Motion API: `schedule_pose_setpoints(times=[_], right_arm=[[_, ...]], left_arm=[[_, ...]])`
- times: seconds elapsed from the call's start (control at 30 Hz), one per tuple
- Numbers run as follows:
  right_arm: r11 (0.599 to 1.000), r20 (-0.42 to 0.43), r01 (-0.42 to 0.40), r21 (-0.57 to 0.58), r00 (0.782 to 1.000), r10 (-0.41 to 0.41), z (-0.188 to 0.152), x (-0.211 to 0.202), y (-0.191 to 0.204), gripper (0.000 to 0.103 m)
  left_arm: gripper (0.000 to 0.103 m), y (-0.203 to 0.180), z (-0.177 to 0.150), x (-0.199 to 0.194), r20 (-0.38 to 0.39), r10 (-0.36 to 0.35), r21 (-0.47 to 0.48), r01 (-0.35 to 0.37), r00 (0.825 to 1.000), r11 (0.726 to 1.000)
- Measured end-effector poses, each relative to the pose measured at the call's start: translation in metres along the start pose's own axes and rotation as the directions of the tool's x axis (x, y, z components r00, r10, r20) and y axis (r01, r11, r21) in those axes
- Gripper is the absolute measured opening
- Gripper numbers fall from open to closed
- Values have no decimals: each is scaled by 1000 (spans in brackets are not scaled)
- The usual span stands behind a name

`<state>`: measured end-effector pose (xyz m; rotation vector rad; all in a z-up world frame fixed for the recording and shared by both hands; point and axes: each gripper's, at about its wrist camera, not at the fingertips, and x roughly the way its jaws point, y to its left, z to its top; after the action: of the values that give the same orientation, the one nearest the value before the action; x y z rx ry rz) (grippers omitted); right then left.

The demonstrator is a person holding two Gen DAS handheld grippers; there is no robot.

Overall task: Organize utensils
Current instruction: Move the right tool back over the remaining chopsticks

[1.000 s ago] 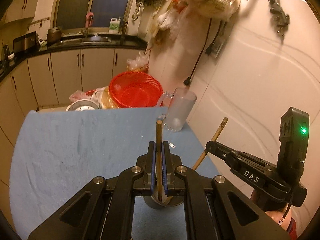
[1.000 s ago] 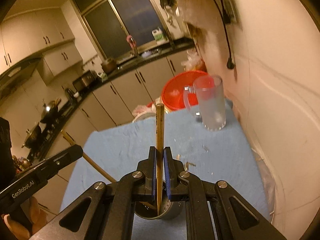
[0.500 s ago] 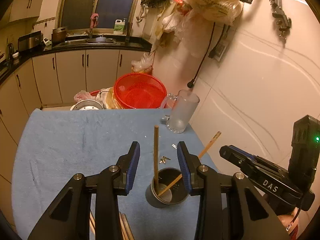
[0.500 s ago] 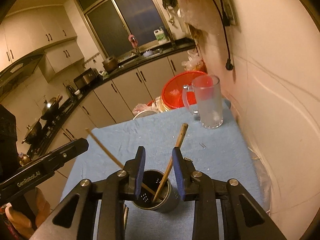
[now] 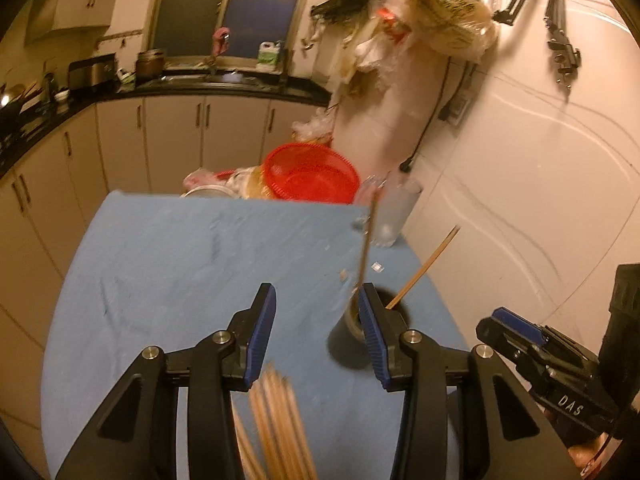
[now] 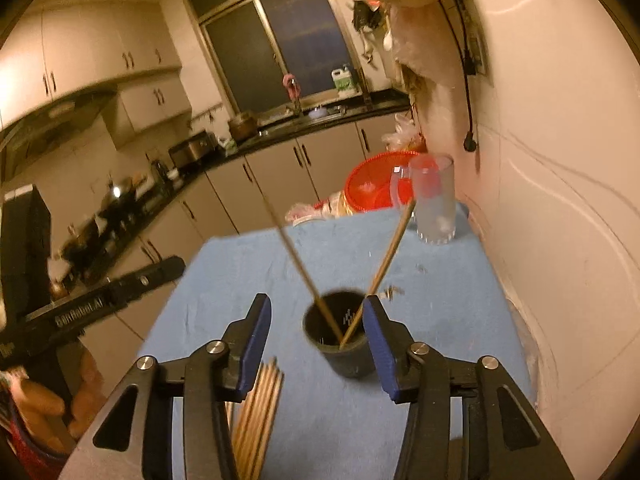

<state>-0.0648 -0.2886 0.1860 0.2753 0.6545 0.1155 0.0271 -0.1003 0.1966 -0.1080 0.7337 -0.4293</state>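
Both tools, left tool [image 5: 316,326] and right tool [image 6: 316,334], are now spreading empty; we are noting two chopsticks [image 6: 384,264] standing in the holder [image 6: 340,340], a bundle [image 6: 256,412] waiting lower left.

wooden chopsticks [image 6: 258,412]; dark matt holder [image 6: 340,336]; blue cloth table cover [image 6: 440,280]; frosted glass mug [image 6: 434,204].

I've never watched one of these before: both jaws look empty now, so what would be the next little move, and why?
Probably lower one gripper, say the left gripper, to the loose chopsticks lying on the cloth and close on one. Both it and the right gripper have their jaws wide open and hold nothing, two chopsticks already lean in the cup, and a bundle remains outside it.
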Motion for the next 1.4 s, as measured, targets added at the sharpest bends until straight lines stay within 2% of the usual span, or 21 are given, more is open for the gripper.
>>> schedule_pose_setpoints(times=[0.17,0.37,0.5,0.83,1.13,1.23,1.3,1.4], right_arm=[[998,-69,40,-57,997,-44,-39,15,22,54],[983,-107,122,-136,985,-137,-73,32,40,68],[966,-113,178,-189,973,-201,-91,38,52,72],[950,-114,195,-243,967,-228,-108,41,69,72],[953,-153,157,-258,968,-200,-113,55,74,72],[961,-164,133,-243,971,-176,-114,57,72,65],[971,-185,100,-219,972,-142,-113,59,69,50],[981,-222,66,-184,969,-107,-114,63,63,38]], left_arm=[[41,20,-37,-4,-43,46,-5,-46,998,999],[41,43,-79,-3,-105,65,-40,-70,992,997],[41,54,-106,-3,-122,121,-20,-124,985,992],[41,69,-131,0,-165,142,-38,-150,976,988],[41,74,-136,10,-193,156,-41,-166,969,985],[41,78,-137,15,-210,165,-43,-178,964,983],[41,81,-137,20,-224,167,-51,-182,960,982],[41,87,-135,31,-250,154,-72,-177,956,981]])
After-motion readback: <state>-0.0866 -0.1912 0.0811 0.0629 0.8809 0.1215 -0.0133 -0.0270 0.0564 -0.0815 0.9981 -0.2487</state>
